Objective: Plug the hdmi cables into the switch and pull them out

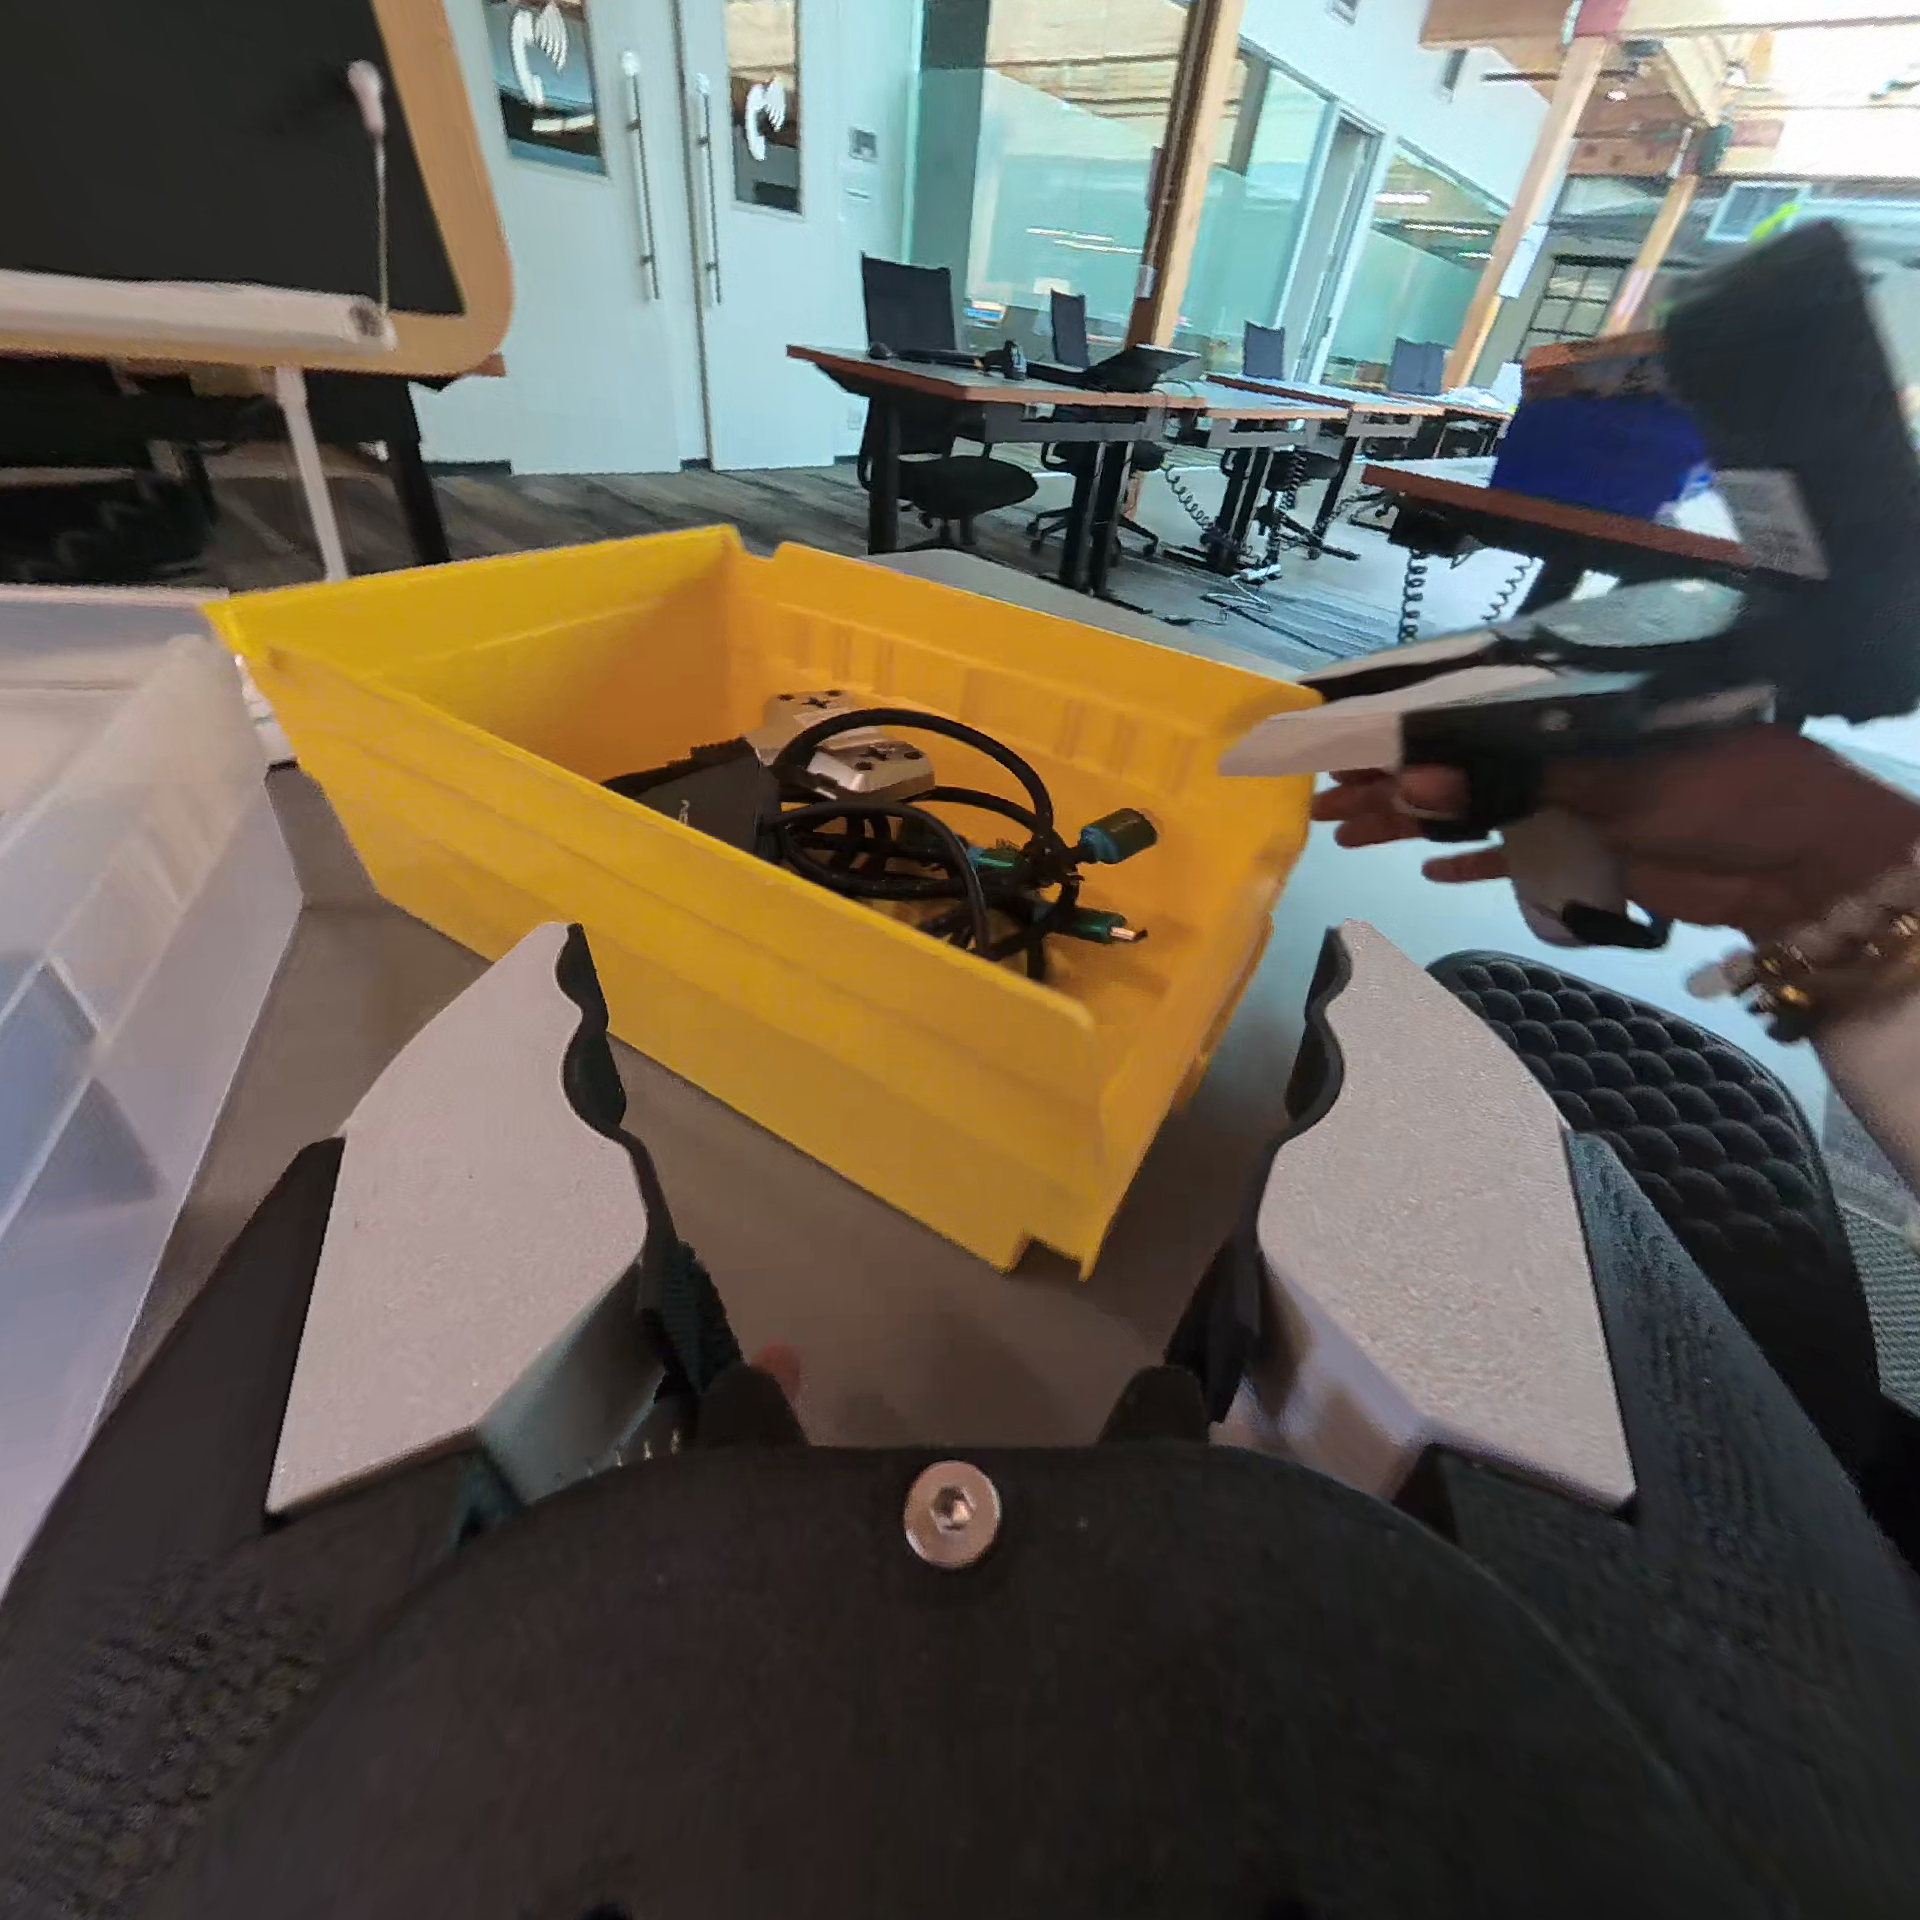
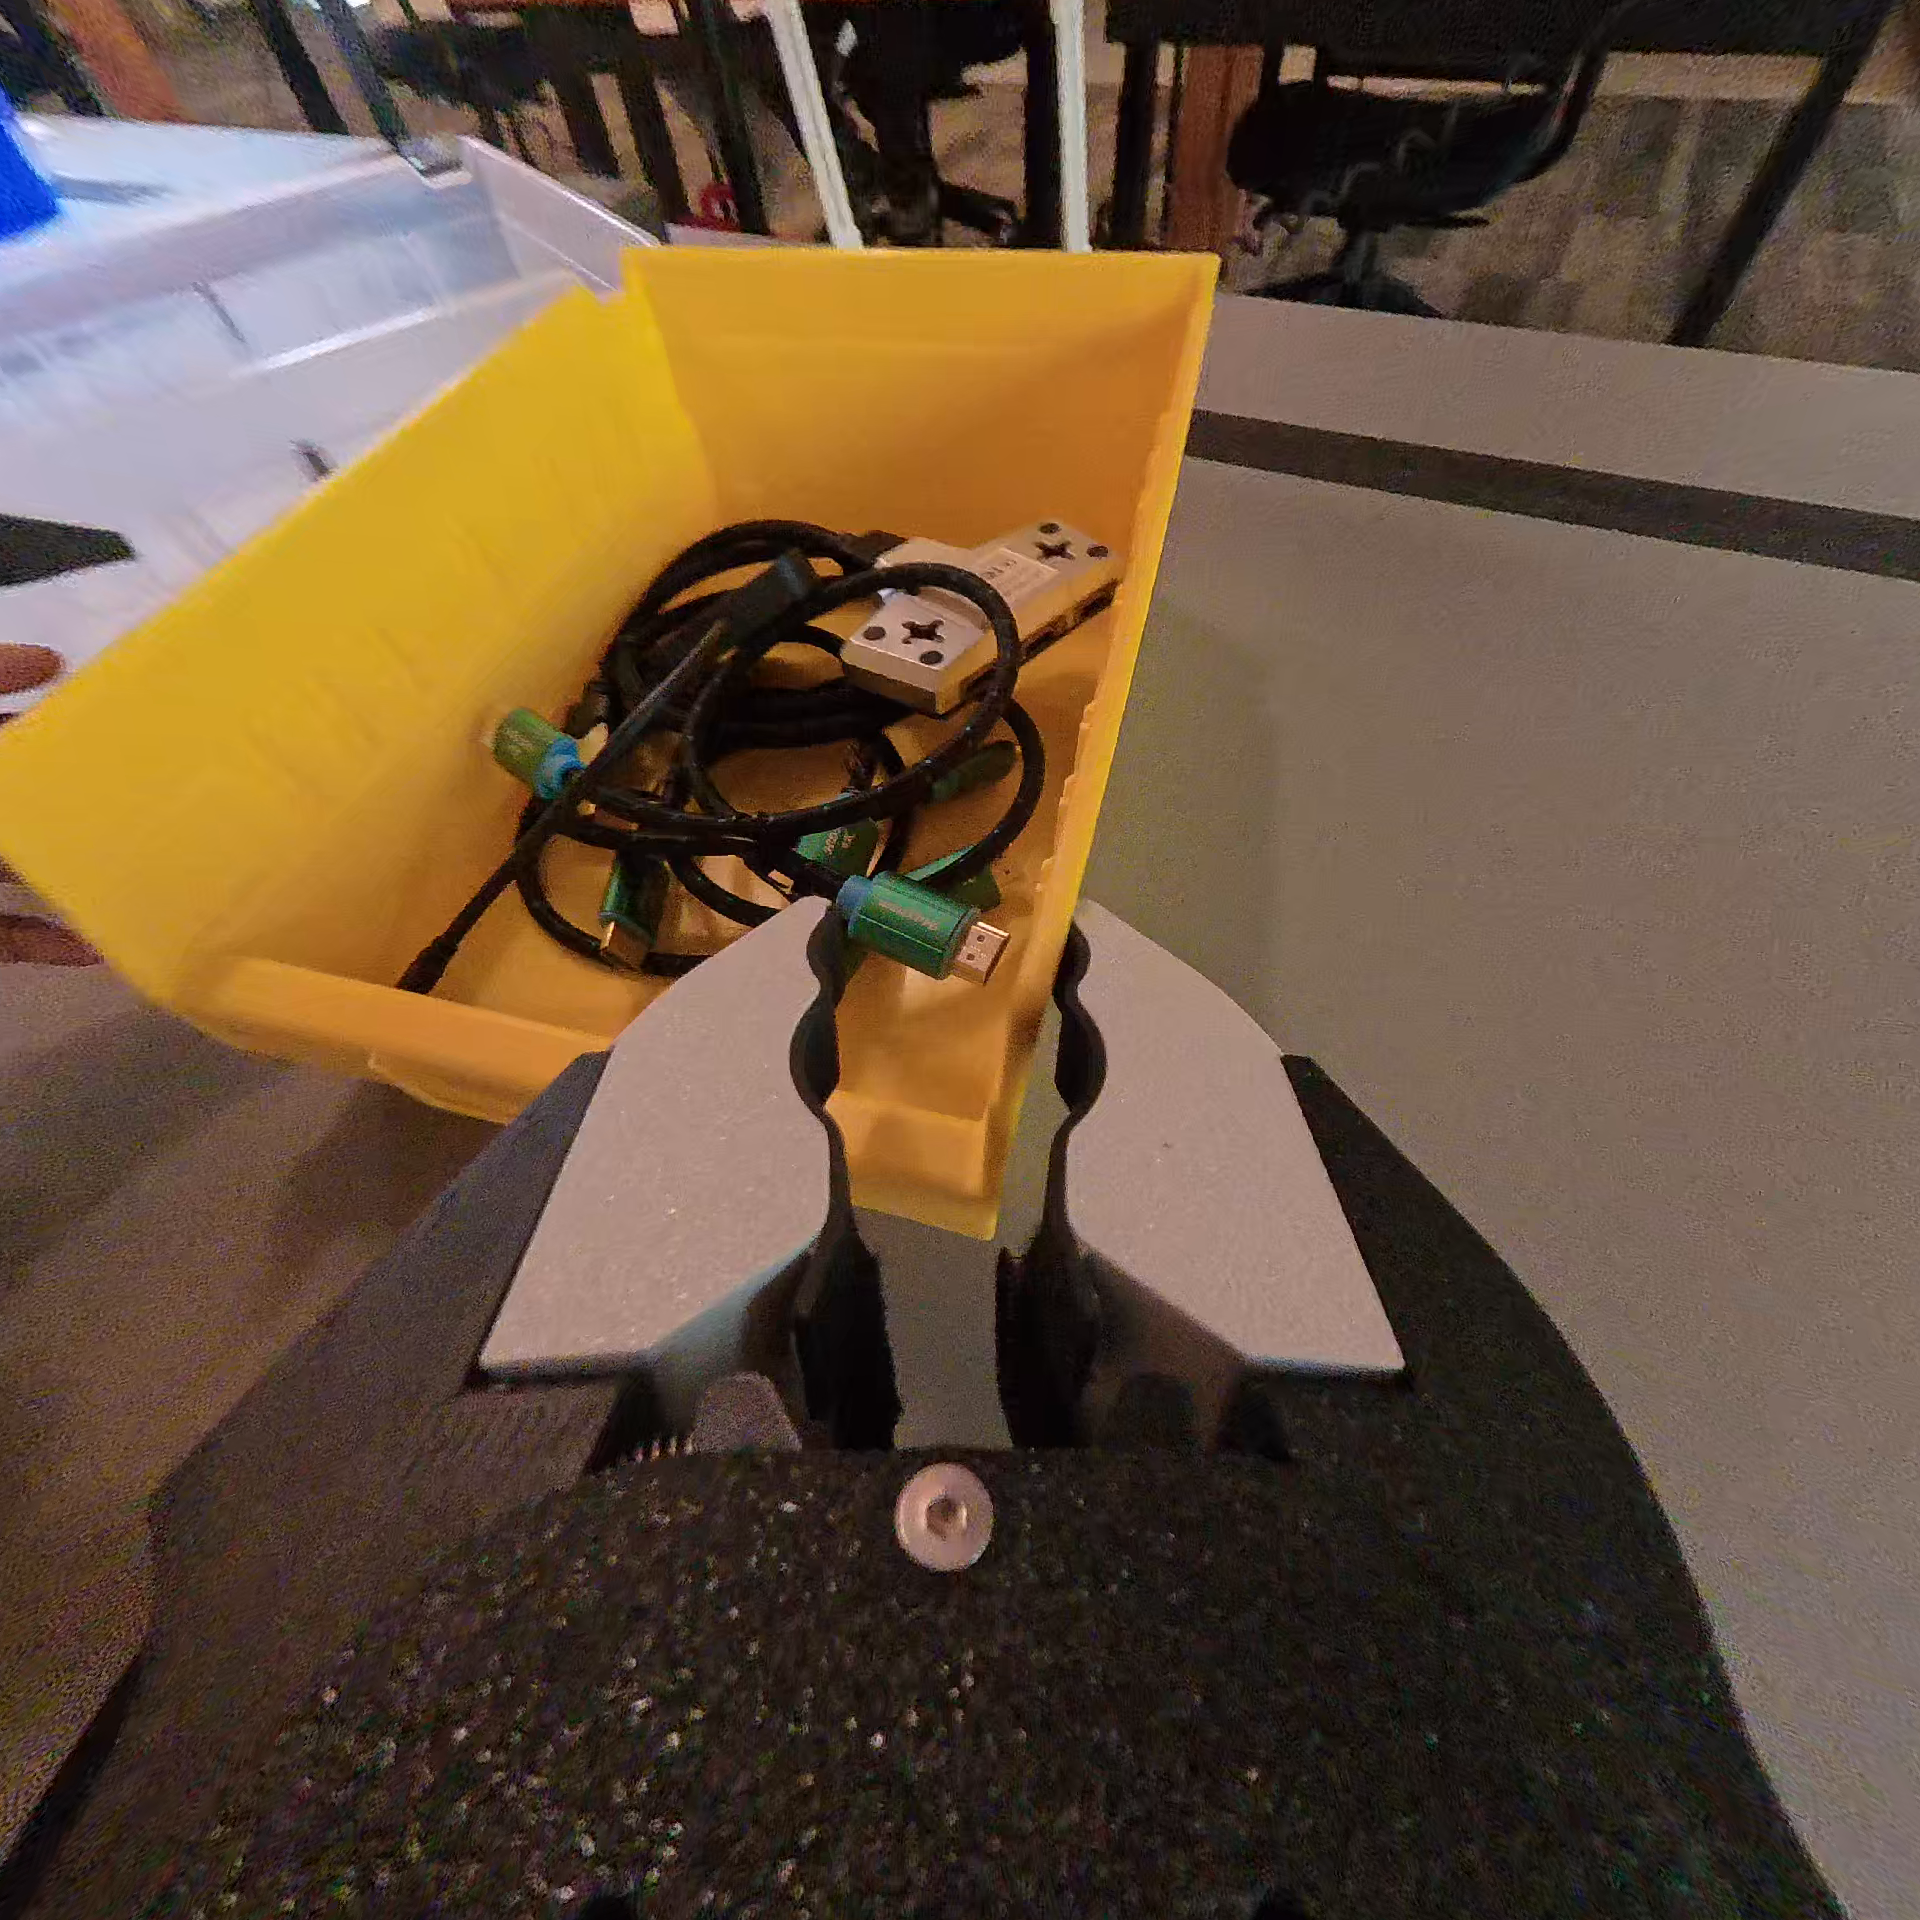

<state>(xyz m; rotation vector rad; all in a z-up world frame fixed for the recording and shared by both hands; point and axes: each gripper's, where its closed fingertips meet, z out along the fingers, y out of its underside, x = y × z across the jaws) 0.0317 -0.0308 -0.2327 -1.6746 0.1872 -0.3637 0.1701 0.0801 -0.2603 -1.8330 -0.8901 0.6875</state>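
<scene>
Both spread and empty, left gripper [image 1: 951,1049] hanging back, right gripper [image 2: 940,997] nosing toward cables [image 2: 790,748] in yellow bin [image 2: 312,665] for pickup.

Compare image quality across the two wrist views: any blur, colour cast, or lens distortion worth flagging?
Left wrist view: bright daylight, yellow bin fairly sharp, but the right gripper and the hand holding it are motion-blurred; wide-angle bending at the edges. Right wrist view: dimmer, warmer cast, grain on the dark gripper body; cables and green plug crisp, the clear container smeared.
</scene>
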